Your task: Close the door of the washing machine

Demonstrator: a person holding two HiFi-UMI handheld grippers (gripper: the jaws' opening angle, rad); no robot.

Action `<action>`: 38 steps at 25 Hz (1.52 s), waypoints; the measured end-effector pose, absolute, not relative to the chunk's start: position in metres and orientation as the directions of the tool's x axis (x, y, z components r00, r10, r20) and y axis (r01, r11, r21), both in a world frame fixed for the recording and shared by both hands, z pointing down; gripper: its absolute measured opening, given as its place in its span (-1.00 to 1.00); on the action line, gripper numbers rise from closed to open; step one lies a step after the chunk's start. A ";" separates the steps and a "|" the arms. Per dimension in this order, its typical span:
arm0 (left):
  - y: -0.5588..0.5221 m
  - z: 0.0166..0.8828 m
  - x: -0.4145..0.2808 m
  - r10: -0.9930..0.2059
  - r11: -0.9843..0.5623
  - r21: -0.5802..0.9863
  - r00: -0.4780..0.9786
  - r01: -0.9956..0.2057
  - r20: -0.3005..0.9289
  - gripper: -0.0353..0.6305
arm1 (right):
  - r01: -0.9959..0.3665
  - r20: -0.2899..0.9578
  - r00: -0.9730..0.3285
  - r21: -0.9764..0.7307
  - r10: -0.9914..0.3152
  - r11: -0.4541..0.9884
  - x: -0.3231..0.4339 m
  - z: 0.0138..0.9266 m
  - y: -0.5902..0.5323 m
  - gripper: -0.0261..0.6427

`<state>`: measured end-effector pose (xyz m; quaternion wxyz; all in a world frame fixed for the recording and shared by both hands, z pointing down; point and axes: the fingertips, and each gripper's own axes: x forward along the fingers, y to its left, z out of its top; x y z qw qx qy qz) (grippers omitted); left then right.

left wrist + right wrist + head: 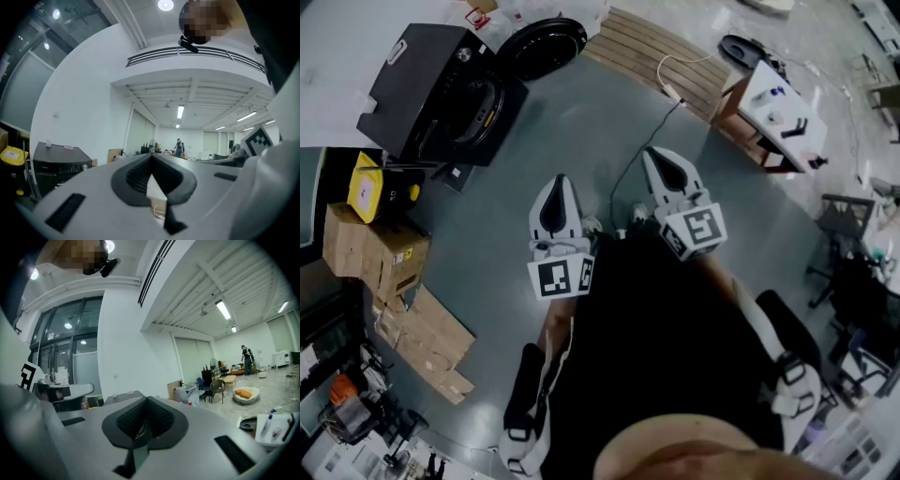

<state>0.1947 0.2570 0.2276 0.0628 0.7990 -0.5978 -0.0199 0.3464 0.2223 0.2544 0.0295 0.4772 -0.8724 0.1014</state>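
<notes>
Head view, left gripper (pixel 557 185) and right gripper (pixel 658 158), jaws pressed together (both empty)

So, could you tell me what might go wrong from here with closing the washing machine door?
The cable runs over the floor ahead, so a step could catch it. The washing machine stands off to the left with its door swung wide, and cardboard boxes crowd that side, so the approach may be awkward.
</notes>
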 end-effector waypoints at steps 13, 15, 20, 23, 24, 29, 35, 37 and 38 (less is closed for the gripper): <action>0.255 0.225 0.200 -0.956 -0.282 0.136 0.290 -0.950 0.038 -0.89 | -0.837 0.131 -0.545 -0.147 -0.828 0.528 0.350 0.247 0.225 -0.91; 0.256 0.224 0.200 -0.958 -0.279 0.134 0.285 -0.951 0.034 -0.89 | -0.835 0.106 -0.548 -0.129 -0.830 0.535 0.351 0.240 0.226 -0.91; 0.255 0.226 0.205 -0.960 -0.271 0.140 0.278 -0.952 0.034 -0.89 | -0.836 0.103 -0.547 -0.124 -0.831 0.535 0.354 0.242 0.220 -0.84; 0.256 0.227 0.211 -0.961 -0.267 0.138 0.274 -0.954 0.040 -0.89 | -0.824 0.148 -0.566 -0.137 -0.811 0.550 0.354 0.252 0.216 -0.37; 0.255 0.227 0.212 -0.961 -0.265 0.136 0.272 -0.955 0.041 -0.89 | -0.820 0.153 -0.571 -0.140 -0.806 0.555 0.354 0.253 0.217 -0.36; 0.254 0.228 0.225 -0.966 -0.245 0.134 0.253 -0.960 0.046 -0.89 | -0.808 0.155 -0.588 -0.151 -0.794 0.569 0.367 0.255 0.217 -0.36; 0.252 0.226 0.248 -0.976 -0.206 0.130 0.214 -0.970 0.044 -0.89 | -0.794 0.149 -0.607 -0.160 -0.781 0.586 0.391 0.253 0.211 -0.36; 0.251 0.228 0.255 -0.979 -0.190 0.128 0.197 -0.974 0.046 -0.89 | -0.787 0.150 -0.616 -0.143 -0.773 0.600 0.400 0.258 0.207 -0.36; 0.252 0.229 0.258 -0.981 -0.182 0.127 0.190 -0.975 0.048 -0.89 | -0.783 0.145 -0.622 -0.143 -0.770 0.605 0.403 0.258 0.206 -0.36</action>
